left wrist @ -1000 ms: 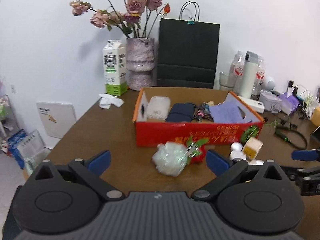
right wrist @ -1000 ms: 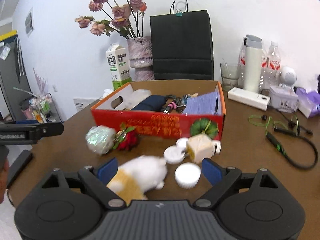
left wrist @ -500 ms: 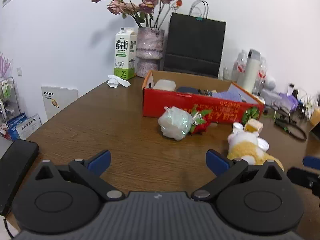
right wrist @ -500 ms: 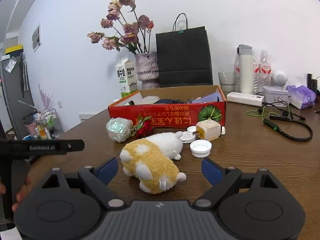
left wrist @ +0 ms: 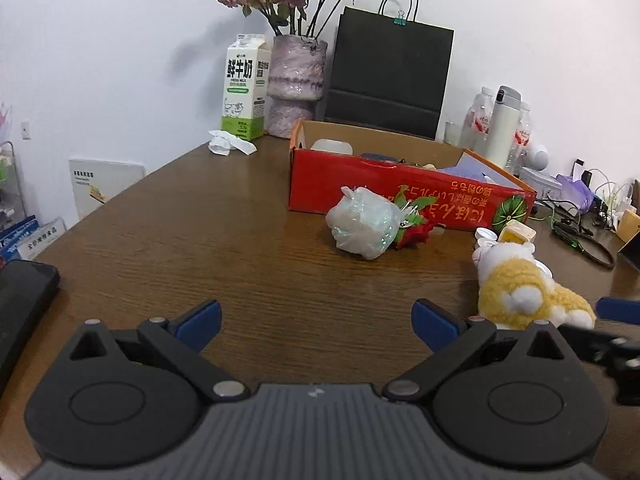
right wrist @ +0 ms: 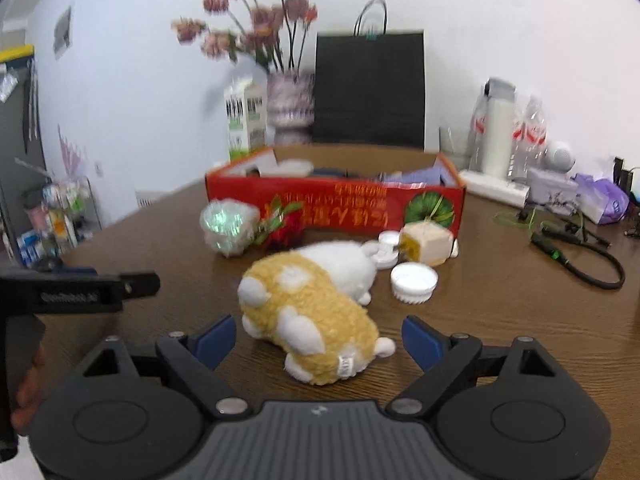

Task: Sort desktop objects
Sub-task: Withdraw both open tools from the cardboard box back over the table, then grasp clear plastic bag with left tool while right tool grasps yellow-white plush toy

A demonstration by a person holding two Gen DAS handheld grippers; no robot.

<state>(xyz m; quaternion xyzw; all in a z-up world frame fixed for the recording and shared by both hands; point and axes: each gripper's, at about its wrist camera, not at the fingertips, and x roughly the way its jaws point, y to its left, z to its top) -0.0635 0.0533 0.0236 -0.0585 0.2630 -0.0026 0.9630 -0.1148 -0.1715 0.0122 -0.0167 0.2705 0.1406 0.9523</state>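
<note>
Since the earlier frames, both grippers have descended toward the table (left wrist: pixel 248 248). Left wrist view: left gripper (left wrist: pixel 316 322) jaws wide apart, holding nothing; plush toy (left wrist: pixel 520 294) lies right of it, in front of the red box (left wrist: pixel 400 194). Right wrist view: right gripper (right wrist: pixel 318 338) jaws wide apart, plush toy (right wrist: pixel 308 312) between them, pads not pressing it; white cap (right wrist: pixel 414 280) lies near the box (right wrist: pixel 344 210).

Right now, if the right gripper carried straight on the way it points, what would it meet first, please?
Most likely the plush toy: it lies directly ahead of the open right gripper, its near end about level with the fingertips, though exact depth is unclear.
</note>
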